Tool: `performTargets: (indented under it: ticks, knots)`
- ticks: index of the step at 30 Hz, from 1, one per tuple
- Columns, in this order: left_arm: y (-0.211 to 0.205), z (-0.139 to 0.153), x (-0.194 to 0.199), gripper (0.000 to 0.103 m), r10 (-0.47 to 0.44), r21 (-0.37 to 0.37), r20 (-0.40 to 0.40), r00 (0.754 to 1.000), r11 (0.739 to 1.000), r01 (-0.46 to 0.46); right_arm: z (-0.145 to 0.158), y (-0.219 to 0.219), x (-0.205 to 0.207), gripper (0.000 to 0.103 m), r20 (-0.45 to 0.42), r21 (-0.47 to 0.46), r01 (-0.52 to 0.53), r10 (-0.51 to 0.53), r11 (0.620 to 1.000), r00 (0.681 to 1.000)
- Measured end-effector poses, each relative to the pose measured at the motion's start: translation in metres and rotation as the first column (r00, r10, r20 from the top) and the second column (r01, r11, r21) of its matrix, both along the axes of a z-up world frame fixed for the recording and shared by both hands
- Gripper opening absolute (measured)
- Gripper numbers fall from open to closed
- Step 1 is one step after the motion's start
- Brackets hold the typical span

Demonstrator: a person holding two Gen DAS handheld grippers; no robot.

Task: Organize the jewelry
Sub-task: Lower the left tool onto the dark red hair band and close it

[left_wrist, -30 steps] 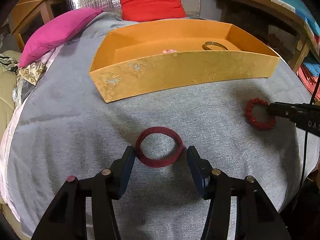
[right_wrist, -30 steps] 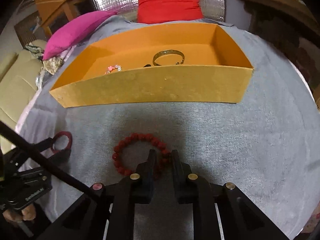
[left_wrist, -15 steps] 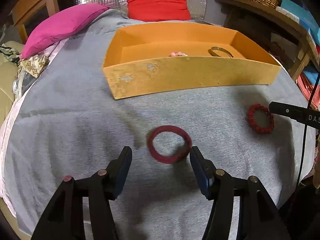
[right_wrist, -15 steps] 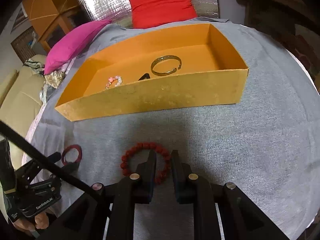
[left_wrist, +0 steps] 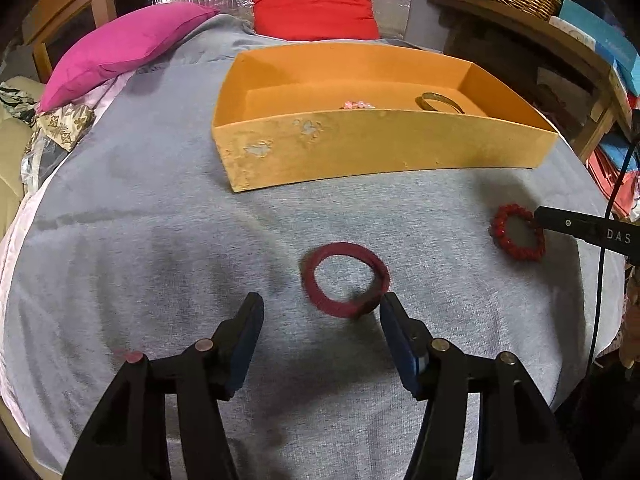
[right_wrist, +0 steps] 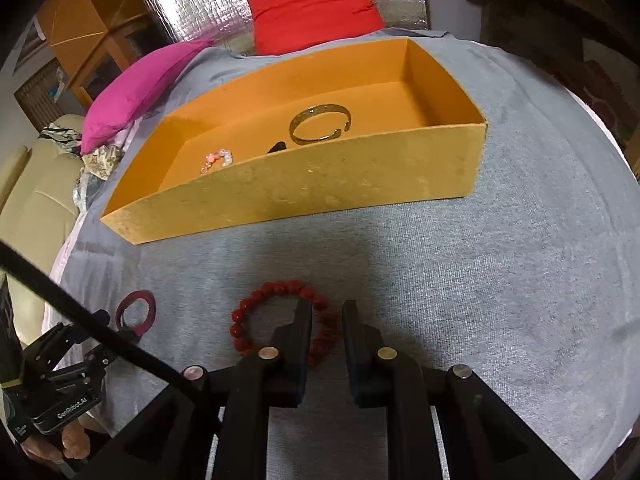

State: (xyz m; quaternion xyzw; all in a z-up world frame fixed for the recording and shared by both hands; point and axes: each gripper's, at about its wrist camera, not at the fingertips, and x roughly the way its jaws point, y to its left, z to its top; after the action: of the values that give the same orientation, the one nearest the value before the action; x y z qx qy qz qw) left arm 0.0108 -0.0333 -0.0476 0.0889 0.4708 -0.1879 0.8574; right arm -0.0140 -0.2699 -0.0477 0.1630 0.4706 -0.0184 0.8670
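Grips the red bead bracelet (right_wrist: 276,287) in the right gripper (right_wrist: 326,308), jaws drawn nearly shut on the strand at the loop's 3 o'clock side. Spreads the left gripper (left_wrist: 318,302) released, jaws having just been opening, with nothing between the pads; finds the maroon ring (left_wrist: 310,284) just ahead at 12 to 1 o'clock, its near rim close beside the right finger, whether touching cannot be told.

Reads as the pick-up step for two loose pieces, the bracelet taken and the ring not yet taken. Calls next, probably, for shifting the left gripper toward 1 o'clock so one finger enters the ring's hole, then closing on the band; for the right, lifting toward 12 o'clock over the near wall of the orange box (right_wrist: 320,184).

Lies flat on the grey cloth (right_wrist: 500,300), both loops, openings facing up; round, so no real long axis. Runs about 8 to 2 o'clock in the right wrist view, the box's long side. Holds already a gold bangle (right_wrist: 316,141) and a small pink-bead bracelet (right_wrist: 218,158).
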Motion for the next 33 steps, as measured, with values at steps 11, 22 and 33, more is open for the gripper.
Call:
performTargets:
  ticks: [11,22,33]
  knots:
    - [-0.0046,-0.0044,0.0055,0.061,0.006,-0.021,-0.018,1.000,1.000,-0.006,0.0010,-0.0007,-0.0015,0.018,0.004,0.015,-0.013,0.013,1.000,1.000]
    - [0.0002,-0.0014,-0.0012,0.061,-0.010,-0.062,-0.004,1.000,0.998,0.010,-0.0007,-0.0018,-0.0029,0.018,-0.001,0.017,-0.006,0.006,1.000,1.000]
    - [-0.0035,-0.0027,0.0023,0.060,-0.018,-0.064,0.000,1.000,0.998,0.018,-0.0066,-0.0018,0.0004,0.024,-0.019,0.016,-0.005,0.005,1.000,1.000]
